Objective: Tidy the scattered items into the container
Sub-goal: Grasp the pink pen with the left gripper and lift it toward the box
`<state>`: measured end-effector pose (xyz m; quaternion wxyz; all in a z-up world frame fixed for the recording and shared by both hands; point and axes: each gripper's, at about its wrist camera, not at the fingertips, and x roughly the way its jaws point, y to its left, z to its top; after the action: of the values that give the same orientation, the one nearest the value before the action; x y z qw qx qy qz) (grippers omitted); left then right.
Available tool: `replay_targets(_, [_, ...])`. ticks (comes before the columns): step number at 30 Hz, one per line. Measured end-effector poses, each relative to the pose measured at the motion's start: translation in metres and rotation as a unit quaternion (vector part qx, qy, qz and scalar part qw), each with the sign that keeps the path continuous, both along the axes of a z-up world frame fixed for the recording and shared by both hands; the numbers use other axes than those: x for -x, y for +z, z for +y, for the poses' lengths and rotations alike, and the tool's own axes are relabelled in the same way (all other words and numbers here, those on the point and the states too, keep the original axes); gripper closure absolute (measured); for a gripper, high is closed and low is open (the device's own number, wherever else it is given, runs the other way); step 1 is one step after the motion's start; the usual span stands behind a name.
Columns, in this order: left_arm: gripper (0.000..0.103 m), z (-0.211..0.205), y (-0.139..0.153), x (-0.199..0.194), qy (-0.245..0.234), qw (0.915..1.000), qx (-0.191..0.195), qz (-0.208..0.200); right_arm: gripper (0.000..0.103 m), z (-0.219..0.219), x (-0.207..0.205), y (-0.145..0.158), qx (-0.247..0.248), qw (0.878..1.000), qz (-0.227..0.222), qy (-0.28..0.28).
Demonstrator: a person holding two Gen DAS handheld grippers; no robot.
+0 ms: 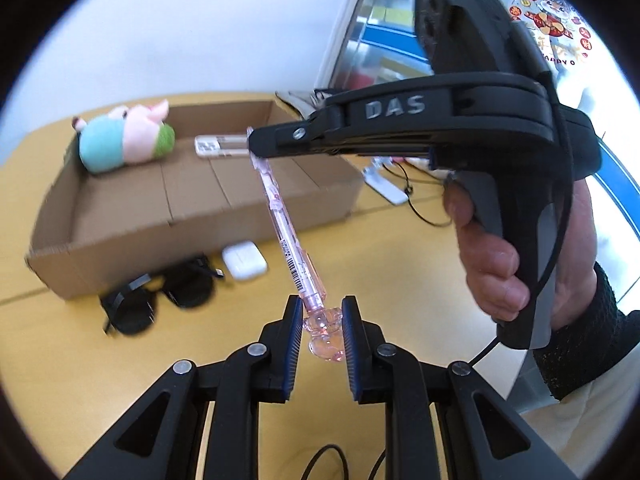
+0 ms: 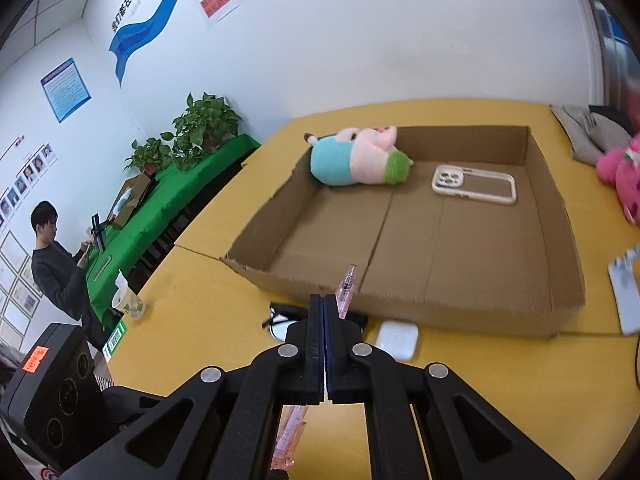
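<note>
We find a yellow tabletop (image 2: pixel 192 320) under white office walls. The transparent pink plastic pen (image 1: pixel 286 236) hangs above it, its charm end clamped in the left gripper (image 1: pixel 322 320), its tip end pinched in the fully closed right gripper (image 2: pixel 325 304). The open brown cardboard box (image 2: pixel 440 300) lies at twelve o'clock. We advise carrying the pen level over the near wall, then releasing both ends together.

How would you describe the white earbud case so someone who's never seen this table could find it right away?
Find the open cardboard box on the yellow table. Just outside its near wall lie black sunglasses and beside them the earbud case. It is the small, glossy white, rounded-corner box, the only white thing there.
</note>
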<state>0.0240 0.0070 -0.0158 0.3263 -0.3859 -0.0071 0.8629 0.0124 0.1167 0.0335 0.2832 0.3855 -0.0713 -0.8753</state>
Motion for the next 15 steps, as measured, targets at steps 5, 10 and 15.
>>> replay_targets(5, [0.084, -0.009, 0.014, 0.016, 0.017, 0.9996, 0.006, 0.022, 0.102, -0.018, 0.026, 0.006, 0.003, 1.0, 0.001, 0.019])
replay_targets(10, [0.084, -0.021, 0.024, 0.036, 0.035, 0.9986, 0.013, 0.037, 0.102, -0.031, 0.049, 0.017, 0.011, 0.999, 0.01, 0.03])
replay_targets(15, [0.084, -0.028, 0.023, 0.054, 0.042, 0.9982, 0.015, 0.041, 0.06, -0.016, 0.058, 0.016, 0.038, 0.999, 0.019, 0.001])
